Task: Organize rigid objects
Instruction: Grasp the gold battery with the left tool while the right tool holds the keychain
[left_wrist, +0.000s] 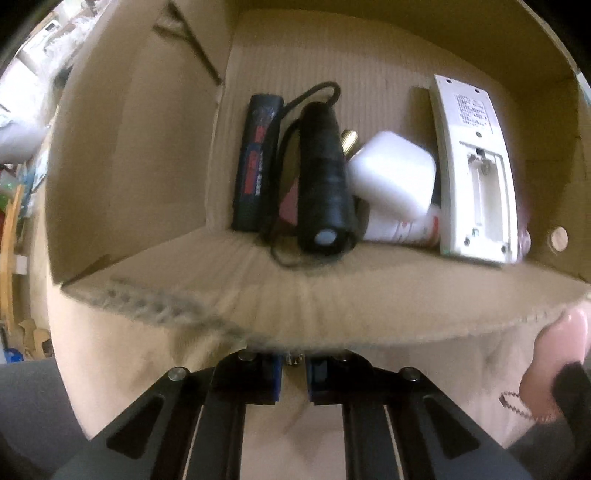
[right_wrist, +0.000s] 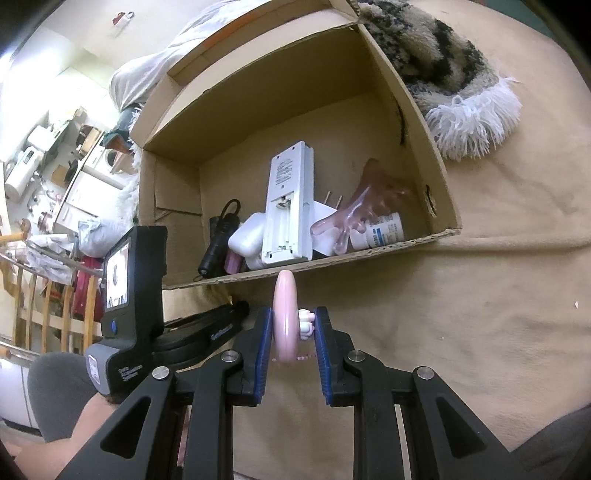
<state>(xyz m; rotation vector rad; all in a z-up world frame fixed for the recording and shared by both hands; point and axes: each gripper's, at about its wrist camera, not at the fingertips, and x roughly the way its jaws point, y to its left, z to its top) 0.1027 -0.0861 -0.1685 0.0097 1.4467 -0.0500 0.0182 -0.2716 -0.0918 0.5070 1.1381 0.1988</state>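
My right gripper (right_wrist: 293, 326) is clenched on a flat pink disc (right_wrist: 285, 317) with a small white-and-pink knob on its side, held edge-on between the blue pads just in front of the near wall of the cardboard box (right_wrist: 373, 254). My left gripper (left_wrist: 293, 380) points down at the beige blanket (left_wrist: 325, 435) right before that same wall; its blue pads stand close together with a small metal piece showing in the narrow gap, and I cannot tell whether they pinch it. Inside the box a black flashlight (left_wrist: 325, 184) with a wrist cord lies beside a dark blue battery pack (left_wrist: 256, 162), with a white plug adapter (left_wrist: 393, 173) leaning against it and a white bottle (left_wrist: 404, 227) under the adapter. A white remote (left_wrist: 476, 170) lies face down with its battery bay uncovered. From the right wrist view I also see a clear pinkish plastic piece (right_wrist: 364, 210) resting over a labelled white bottle (right_wrist: 380, 232) at the box's right end. A fringed shaggy rug (right_wrist: 450, 85) lies on the blanket beyond the box. The pink disc shows at the far right edge of the left wrist view.
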